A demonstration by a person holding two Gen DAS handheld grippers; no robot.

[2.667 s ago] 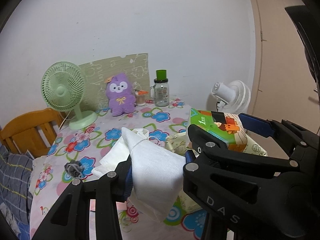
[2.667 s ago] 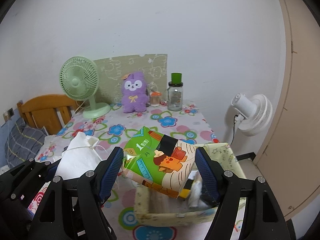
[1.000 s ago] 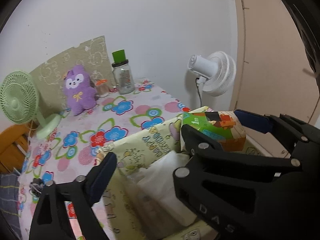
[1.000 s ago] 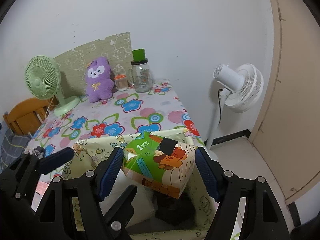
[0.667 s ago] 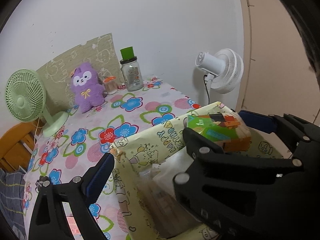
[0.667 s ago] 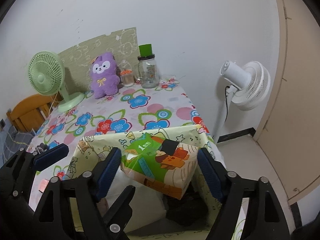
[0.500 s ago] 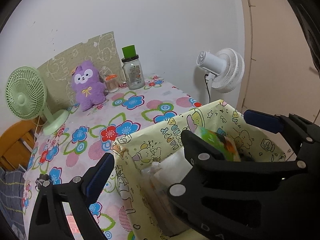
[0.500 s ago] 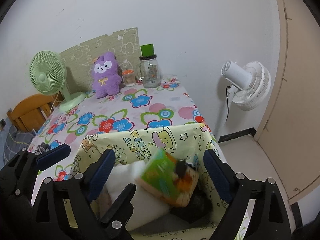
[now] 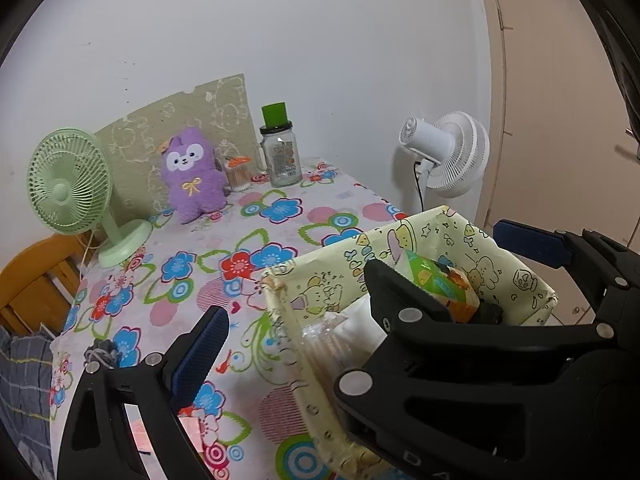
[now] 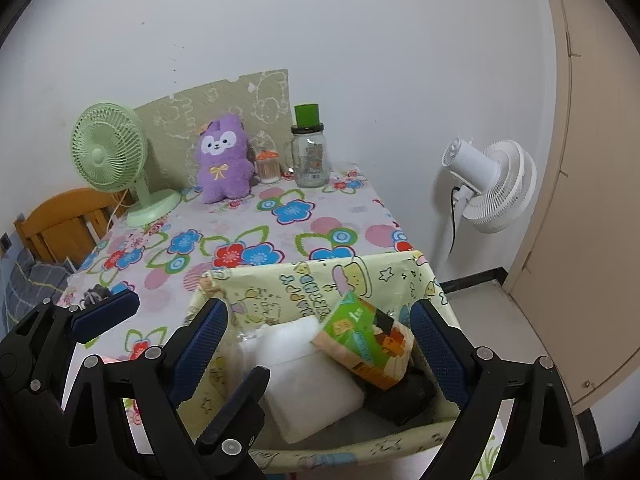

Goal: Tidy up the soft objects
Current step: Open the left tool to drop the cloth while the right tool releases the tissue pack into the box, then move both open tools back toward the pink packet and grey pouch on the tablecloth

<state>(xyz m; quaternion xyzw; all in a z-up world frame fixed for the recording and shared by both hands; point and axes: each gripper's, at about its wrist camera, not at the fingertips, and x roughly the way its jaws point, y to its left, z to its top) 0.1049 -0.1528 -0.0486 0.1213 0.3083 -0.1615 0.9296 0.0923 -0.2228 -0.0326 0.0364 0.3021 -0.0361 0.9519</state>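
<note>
A green and orange tissue pack (image 10: 364, 344) lies tilted inside the pale yellow cartoon basket (image 10: 304, 280), against a white cloth bundle (image 10: 308, 372) and above a black item (image 10: 404, 396). My right gripper (image 10: 319, 308) hangs open over the basket, its blue pads well clear of the pack on both sides. The left gripper (image 9: 280, 344) is open and empty at the basket's left wall (image 9: 332, 276), where the pack (image 9: 440, 284) and the white bundle (image 9: 356, 320) also show. A purple plush (image 10: 224, 160) sits at the back of the table. A small grey tuft (image 9: 102, 350) lies near the left edge.
On the flowered tablecloth stand a green desk fan (image 10: 108, 152), a glass jar with a green lid (image 10: 308, 156) and a small orange-topped pot (image 10: 267, 166). A white floor fan (image 10: 488, 184) stands past the table's right edge. A wooden chair (image 10: 60, 220) is at the left.
The left gripper dropped the white bundle into the basket. The right gripper's jaws then widened and let go of the tissue pack, which fell in beside it. Both grippers drew back slightly.
</note>
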